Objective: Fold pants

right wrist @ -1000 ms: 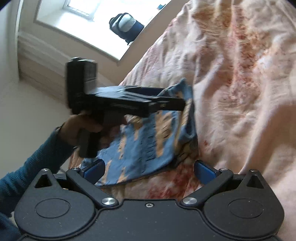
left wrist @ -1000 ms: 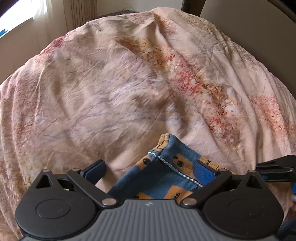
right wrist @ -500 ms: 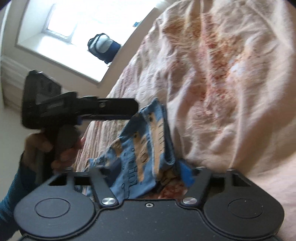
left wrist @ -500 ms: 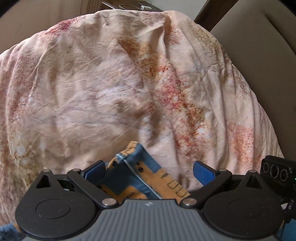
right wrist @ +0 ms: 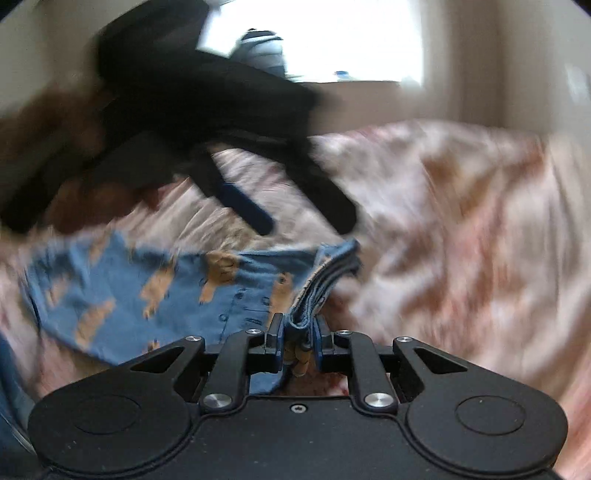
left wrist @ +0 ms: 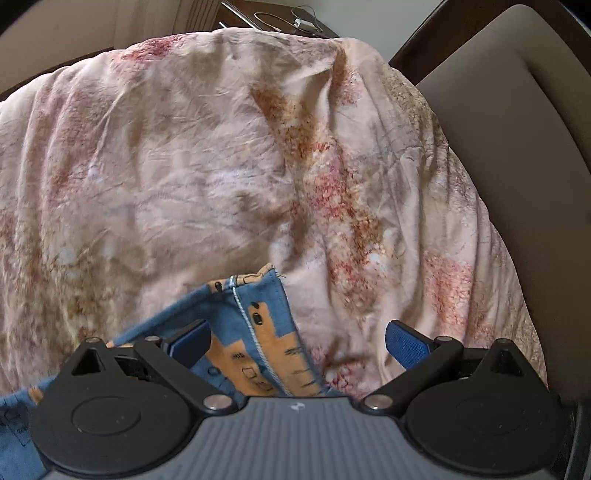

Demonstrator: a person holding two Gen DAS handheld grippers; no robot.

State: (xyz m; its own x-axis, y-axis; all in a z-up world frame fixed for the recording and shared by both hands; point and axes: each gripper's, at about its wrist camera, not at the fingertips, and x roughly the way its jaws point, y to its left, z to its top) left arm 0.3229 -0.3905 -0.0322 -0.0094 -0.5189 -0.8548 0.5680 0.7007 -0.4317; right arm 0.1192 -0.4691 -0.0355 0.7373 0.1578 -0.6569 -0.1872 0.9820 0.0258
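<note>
The pants are blue with orange animal prints and lie on a peach floral bed cover. My left gripper is open above them. A seamed edge of the cloth stands up beside its left pad, touching neither pad firmly. In the blurred right wrist view the pants spread to the left. My right gripper is closing, its pads pinching a bunched fold of the cloth. The left gripper hangs open above the pants there, held by a hand.
A beige padded headboard rises right of the bed. A dark nightstand with cables stands beyond the far edge. A bright window with a backpack on its sill lies behind the bed.
The right gripper's jaws went from wide open to pinched on a fold of the pants while the hand rolled and swung. The left gripper rose and the cloth now sits by its left pad.
</note>
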